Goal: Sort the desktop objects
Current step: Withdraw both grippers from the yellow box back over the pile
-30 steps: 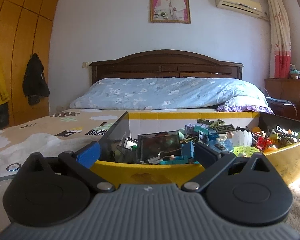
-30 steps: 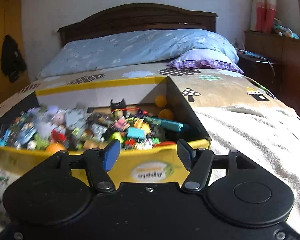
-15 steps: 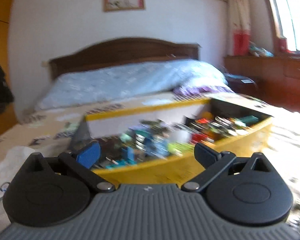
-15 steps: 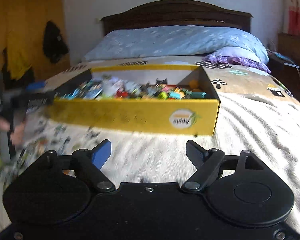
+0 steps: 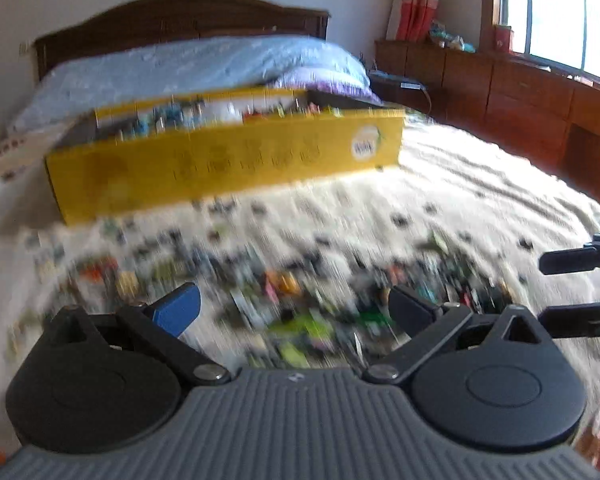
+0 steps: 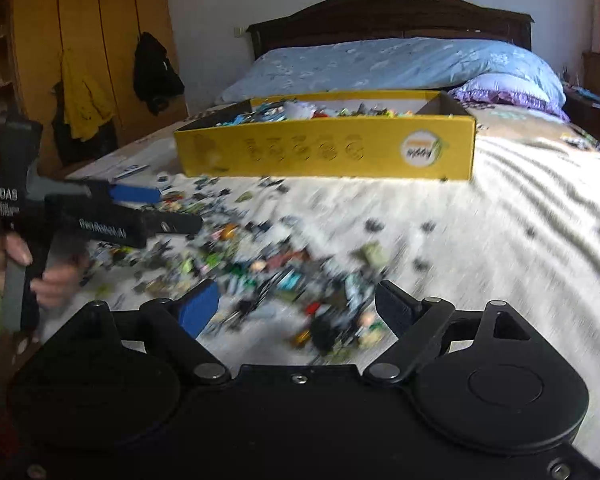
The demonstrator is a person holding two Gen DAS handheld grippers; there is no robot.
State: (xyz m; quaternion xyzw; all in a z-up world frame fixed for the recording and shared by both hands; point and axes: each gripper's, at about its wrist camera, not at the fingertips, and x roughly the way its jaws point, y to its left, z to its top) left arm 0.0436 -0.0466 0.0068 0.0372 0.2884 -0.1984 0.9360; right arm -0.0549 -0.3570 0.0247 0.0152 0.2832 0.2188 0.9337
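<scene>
Dozens of small, hard plastic toy pieces lie scattered on the bed's soft ribbed blanket, near the viewer and short of the stiff yellow cardboard box holding more. Judged light, angular and rigid, each suits a pinch across flat sides; blur hides detail. Left tool and right tool hover spread, empty.

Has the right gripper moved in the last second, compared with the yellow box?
Yes. The right gripper pulled back from the yellow box, which now sits farther off, with scattered small pieces in between.
</scene>
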